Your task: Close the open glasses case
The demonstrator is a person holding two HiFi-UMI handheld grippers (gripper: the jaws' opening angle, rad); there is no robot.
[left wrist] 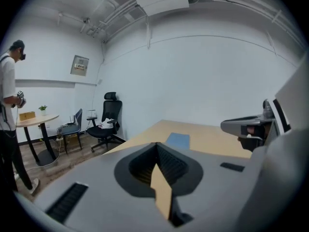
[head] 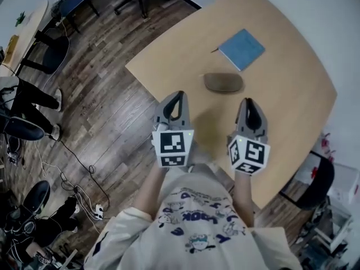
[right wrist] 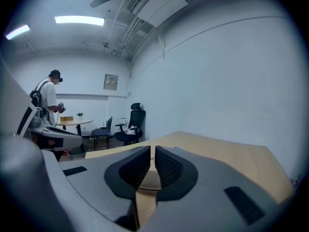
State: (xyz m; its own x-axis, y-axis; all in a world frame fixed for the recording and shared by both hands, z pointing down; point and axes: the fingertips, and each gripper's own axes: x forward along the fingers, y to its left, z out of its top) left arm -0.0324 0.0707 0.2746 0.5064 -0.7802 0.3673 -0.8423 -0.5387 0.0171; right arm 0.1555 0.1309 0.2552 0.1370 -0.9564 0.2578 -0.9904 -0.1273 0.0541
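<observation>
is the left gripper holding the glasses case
No, the left gripper is shut on nothing, and the glasses case lies on the table ahead of it, apart from it.

Floor [head: 107, 89]: dark wood planks, cables [head: 73, 173] trailing across them.
Walls [left wrist: 203, 76]: plain and pale.
Furniture: large light-wood table [head: 281, 111]; 1 black office chair [left wrist: 107, 122] by the wall; 1 small round table [left wrist: 38, 121] near it.
Light: bright strip lamp [right wrist: 79, 20] on the ceiling.

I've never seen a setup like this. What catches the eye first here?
Two handheld grippers, the left gripper and the right gripper, point over the near edge of a wooden table, both with jaws shut and empty. Just beyond them lies a brown oval case, with a blue notebook farther back.
</observation>
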